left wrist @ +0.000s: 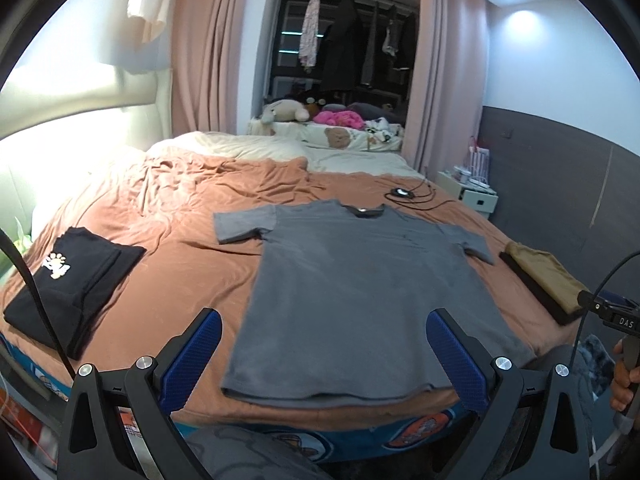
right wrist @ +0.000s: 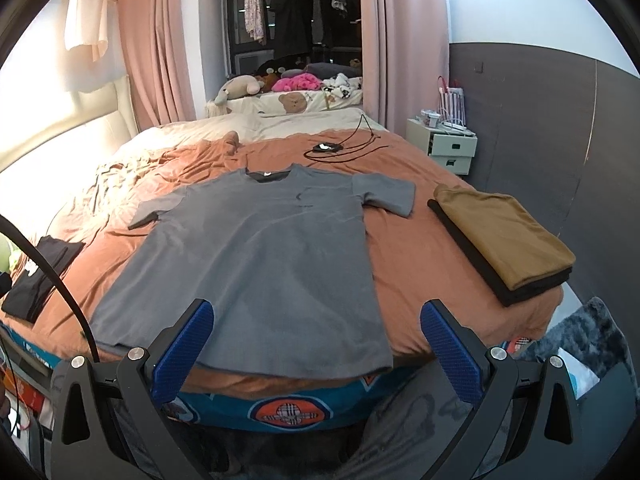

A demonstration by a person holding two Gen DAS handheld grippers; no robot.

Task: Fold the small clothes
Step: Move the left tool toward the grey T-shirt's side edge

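Lying flat, grey T-shirt [left wrist: 360,292] spans beyond both grippers' spread fingers [right wrist: 188,348].

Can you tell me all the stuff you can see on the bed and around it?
grey T-shirt: one, grey, spread flat in the middle of the bed, neck away from the grippers
black folded clothes: one pile, black with a pale print, on the bed's left side
tan folded garment: one, tan, on top of a black folded one, on the bed's right side
bed cover: one, orange-brown, wrinkled
cable: one, black, with a small device, beyond the shirt
plush toys: several, on the far ledge
nightstand: one, white, right of the bed
curtains: pink, by the closet
left gripper: blue pads, open
right gripper: blue pads, open
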